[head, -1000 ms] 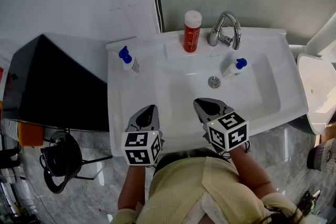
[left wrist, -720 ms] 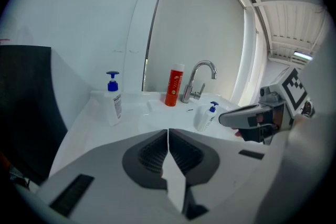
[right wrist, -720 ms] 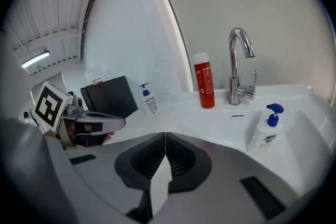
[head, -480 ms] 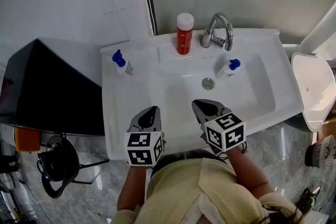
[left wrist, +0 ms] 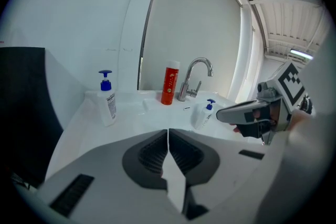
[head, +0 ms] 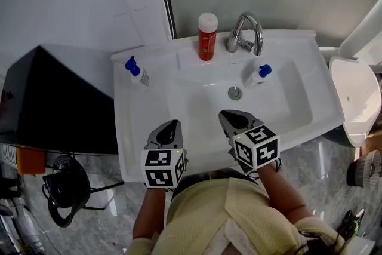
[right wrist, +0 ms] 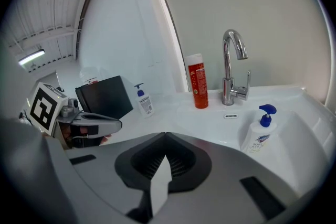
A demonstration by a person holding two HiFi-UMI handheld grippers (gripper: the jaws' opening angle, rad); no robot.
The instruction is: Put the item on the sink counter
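- Two grippers are here, and both are clenched tight with nothing in them. The left gripper and the right gripper hang over the near edge of the sink.
- The thing to move looks like the small pump bottle with the blue top. It sits tilted inside the sink bowl, just right of the drain and below the tap.
- I think it is light, hard plastic. It looks smooth, so it may slip, more so if it is wet.
- The best place to grab is the fat middle of its body, not the thin pump neck, which could turn or push down.
- The white tabletop around the bowl has room. Another pump bottle stands at its left back corner, and a red bottle stands beside the tap.
- Since a second ago the sink sits a bit more to the left in the head view. The bottles are in the same spots on it, and both grippers stay low and shut.
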